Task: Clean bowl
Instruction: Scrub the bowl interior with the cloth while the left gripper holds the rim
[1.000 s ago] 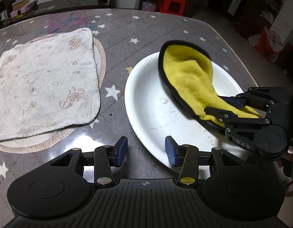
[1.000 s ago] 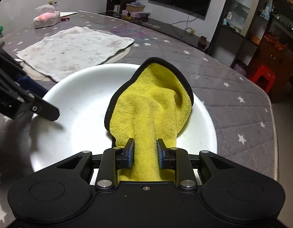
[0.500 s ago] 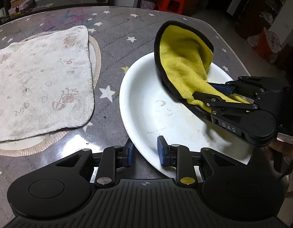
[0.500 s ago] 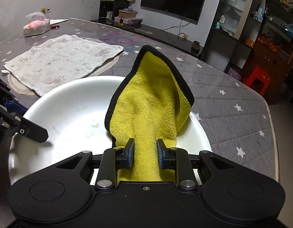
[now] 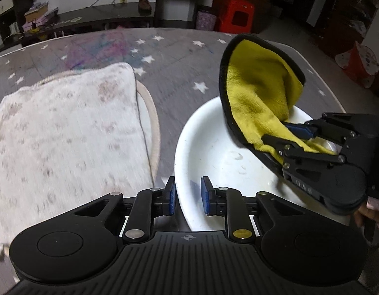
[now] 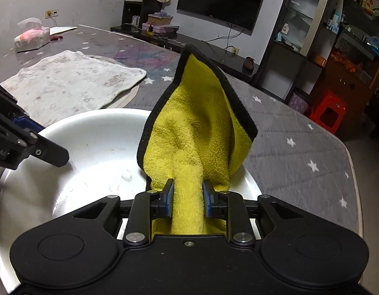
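Observation:
A wide white bowl [image 5: 214,147] sits tilted on the grey star-patterned table, with faint smears inside; it also shows in the right wrist view [image 6: 96,147]. My left gripper [image 5: 187,195] is shut on the bowl's near rim, one pad on each side. My right gripper [image 6: 187,196] is shut on a yellow cloth with a black border [image 6: 196,127]. The cloth stands up over the bowl's far side; it also shows in the left wrist view [image 5: 258,98], with the right gripper [image 5: 297,135] at the right.
A stained white towel [image 5: 66,132] lies on a round mat left of the bowl, also seen in the right wrist view [image 6: 71,83]. A tissue pack [image 6: 29,36] sits at the far table corner. The table edge [image 6: 351,172] runs close on the right.
My left gripper closed on the bowl's near rim and the bowl tipped up. My right gripper lifted the yellow cloth up and toward the far rim.

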Available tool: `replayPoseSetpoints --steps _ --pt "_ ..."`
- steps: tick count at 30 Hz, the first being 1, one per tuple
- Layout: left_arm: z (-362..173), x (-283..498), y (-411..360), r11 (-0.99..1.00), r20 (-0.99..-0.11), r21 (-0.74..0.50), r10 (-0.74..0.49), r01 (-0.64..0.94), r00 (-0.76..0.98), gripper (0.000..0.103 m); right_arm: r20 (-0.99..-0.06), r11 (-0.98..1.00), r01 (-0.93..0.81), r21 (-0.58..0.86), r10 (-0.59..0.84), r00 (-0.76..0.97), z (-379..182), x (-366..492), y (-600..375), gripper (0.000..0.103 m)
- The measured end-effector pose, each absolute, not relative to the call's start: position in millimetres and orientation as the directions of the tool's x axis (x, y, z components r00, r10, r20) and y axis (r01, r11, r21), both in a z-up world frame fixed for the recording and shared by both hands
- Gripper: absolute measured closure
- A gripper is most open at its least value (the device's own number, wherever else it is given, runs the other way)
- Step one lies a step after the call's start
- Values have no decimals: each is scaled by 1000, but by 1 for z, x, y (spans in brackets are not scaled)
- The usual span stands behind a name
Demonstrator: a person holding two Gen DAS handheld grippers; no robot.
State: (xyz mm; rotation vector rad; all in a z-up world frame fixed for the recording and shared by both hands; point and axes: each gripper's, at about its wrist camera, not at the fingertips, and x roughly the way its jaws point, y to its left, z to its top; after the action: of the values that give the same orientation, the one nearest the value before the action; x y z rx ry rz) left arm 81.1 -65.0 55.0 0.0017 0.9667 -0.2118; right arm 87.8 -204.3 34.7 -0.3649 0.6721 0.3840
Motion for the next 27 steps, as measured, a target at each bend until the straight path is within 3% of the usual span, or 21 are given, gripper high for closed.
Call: replayPoseSetpoints --steps 8,27 --pt "52 120 -53 988 -822 -108 -151 110 550 80 -649 850 -477 -222 236 723 35 117 -187 78" --pt "52 85 -59 991 -808 -49 -111 121 579 79 -697 803 -573 -163 317 643 44 51 -198 78"
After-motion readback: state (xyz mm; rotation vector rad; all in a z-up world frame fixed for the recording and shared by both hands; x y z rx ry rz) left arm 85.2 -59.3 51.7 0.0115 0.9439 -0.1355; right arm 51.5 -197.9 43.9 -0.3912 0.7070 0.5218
